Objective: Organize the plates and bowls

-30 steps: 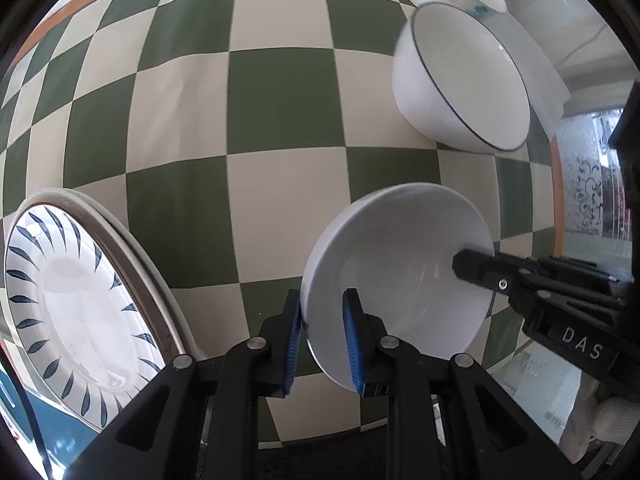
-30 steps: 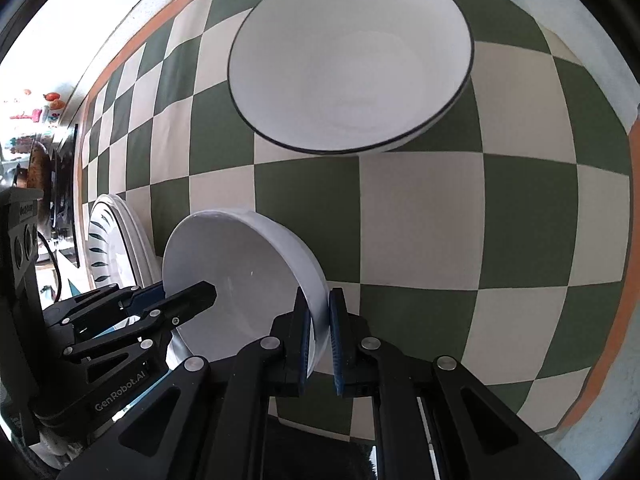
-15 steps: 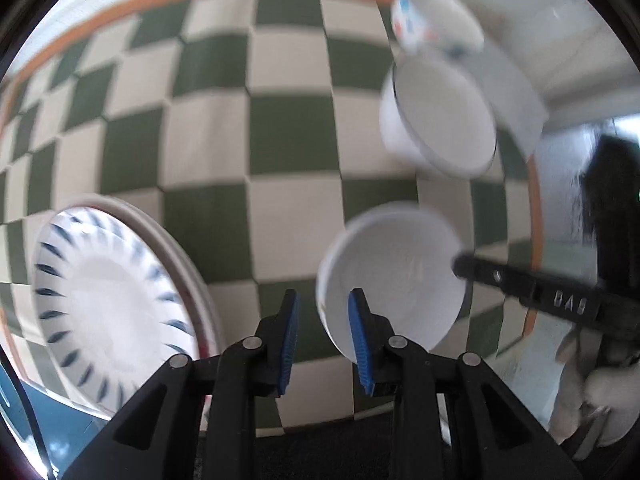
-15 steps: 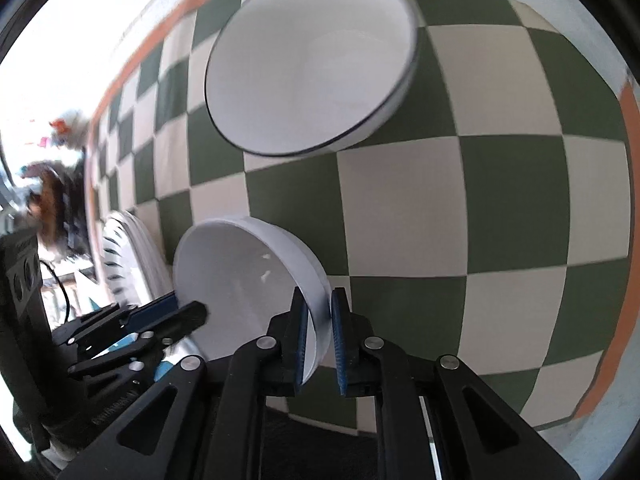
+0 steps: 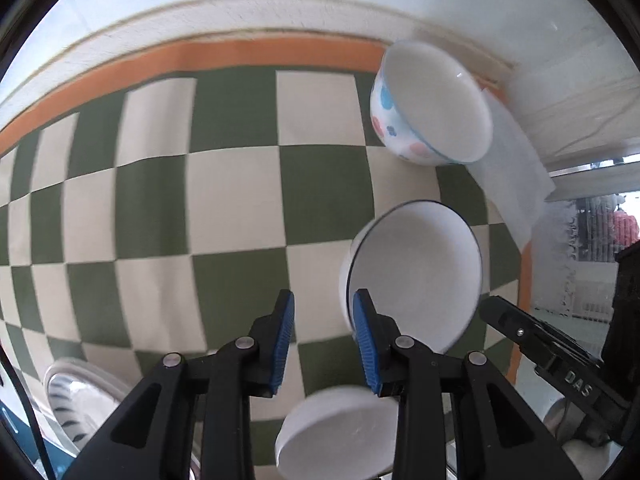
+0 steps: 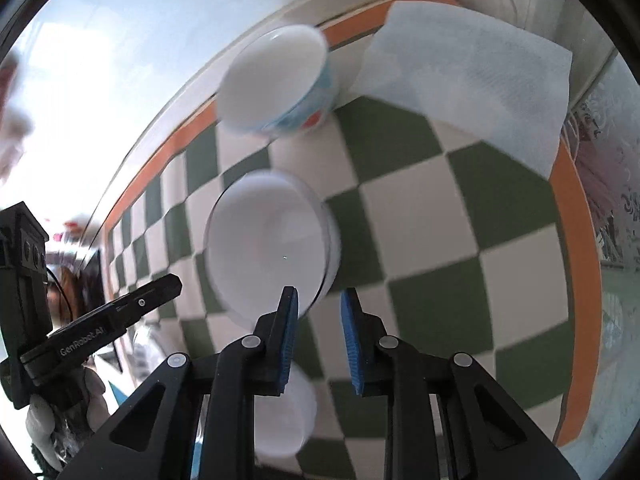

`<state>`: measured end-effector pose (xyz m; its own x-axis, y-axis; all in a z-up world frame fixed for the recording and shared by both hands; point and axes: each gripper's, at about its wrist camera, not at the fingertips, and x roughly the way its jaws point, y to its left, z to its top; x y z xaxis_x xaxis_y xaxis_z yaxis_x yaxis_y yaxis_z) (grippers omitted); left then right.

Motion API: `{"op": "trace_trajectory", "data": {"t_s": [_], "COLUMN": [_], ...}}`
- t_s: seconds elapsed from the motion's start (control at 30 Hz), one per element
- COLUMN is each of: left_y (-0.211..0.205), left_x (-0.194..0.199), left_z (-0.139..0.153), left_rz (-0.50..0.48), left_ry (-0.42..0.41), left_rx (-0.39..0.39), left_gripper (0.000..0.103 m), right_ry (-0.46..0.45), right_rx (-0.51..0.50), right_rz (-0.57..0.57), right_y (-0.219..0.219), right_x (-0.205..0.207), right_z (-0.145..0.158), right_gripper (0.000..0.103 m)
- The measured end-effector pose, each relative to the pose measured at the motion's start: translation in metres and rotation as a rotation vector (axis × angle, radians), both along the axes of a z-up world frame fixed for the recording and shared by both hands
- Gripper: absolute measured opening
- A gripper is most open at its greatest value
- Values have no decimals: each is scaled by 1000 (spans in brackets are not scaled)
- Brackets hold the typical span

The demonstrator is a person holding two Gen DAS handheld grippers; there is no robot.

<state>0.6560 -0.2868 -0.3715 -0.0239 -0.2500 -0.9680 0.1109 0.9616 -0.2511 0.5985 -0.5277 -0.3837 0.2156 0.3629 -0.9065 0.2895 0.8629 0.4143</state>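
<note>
Left gripper [image 5: 323, 340] is hanging over the counter [image 5: 240, 208] with its blue-padded fingers [image 5: 282, 344] spread apart, gripping nothing. Right gripper [image 6: 319, 338] is likewise showing its fingers [image 6: 289, 336] parted and empty.

The plain white bowl [image 5: 340, 432] is lying low in the left wrist view at 6 o'clock, below the fingertips and blurred; whether it is resting on the cloth or in the air cannot be told. In the right wrist view the same bowl [image 6: 286, 420] is sitting under and behind the left finger pad, at about 7 o'clock.

The dark-rimmed bowl [image 5: 412, 276] is standing on the checkered cloth at 3–4 o'clock in the left wrist view, its rim just beside the right pad. In the right wrist view it [image 6: 268, 256] is sitting near centre, just past the fingertips.

The spotted bowl [image 5: 428, 104] is sitting at 1 o'clock near the orange border, touching a white napkin [image 5: 516, 168]; in the right wrist view the bowl [image 6: 276, 80] is at 11–12 o'clock, the napkin [image 6: 472, 92] at 1 o'clock.

A blue-striped plate [image 5: 76, 408] is peeking in at 8 o'clock in the left wrist view.

Each camera is catching the other gripper at its edge: right one [image 5: 536, 340] at 4 o'clock, left one [image 6: 108, 320] at 8 o'clock.
</note>
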Motion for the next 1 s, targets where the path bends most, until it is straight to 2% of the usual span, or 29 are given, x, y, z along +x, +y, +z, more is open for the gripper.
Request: {"op": "trace_trajectory", "data": {"t_s": [0.13,0.23,0.3,0.33,0.4,0.57,0.77,1.0], "left_y": [-16,-24,-25,-25,-25,-28,-32,-14], "left_x": [9,8,6,6,5,0,-10,-38], "left_z": [-23,-37,-38,-37,-34,-21,1,34], "left_rz": [-43,-67,-68,-65,-67,-87,-97,-79], "left_ry": [58,76,70,60,49,8,-29,-42], "left_rx": [-7,17,10,0,-4,13,1,-74], "left_gripper": [28,26,16,15,14,14,15,15], "right_ry": [16,39,63,66,65,57,44,21], "right_rx": [13,22,17,6,-41,-58,-61,-57], "right_rz": [-10,2,15,21,32,40,55,68], "right_y": [4,8,12,12,16,18,24,31], "right_x": [16,28,33,36,38,36,26,-1], "right_z": [-15,-28,-38,-41,-42,-46,-29,11], "right_gripper": [25,25,24,21,11,9,9,9]}}
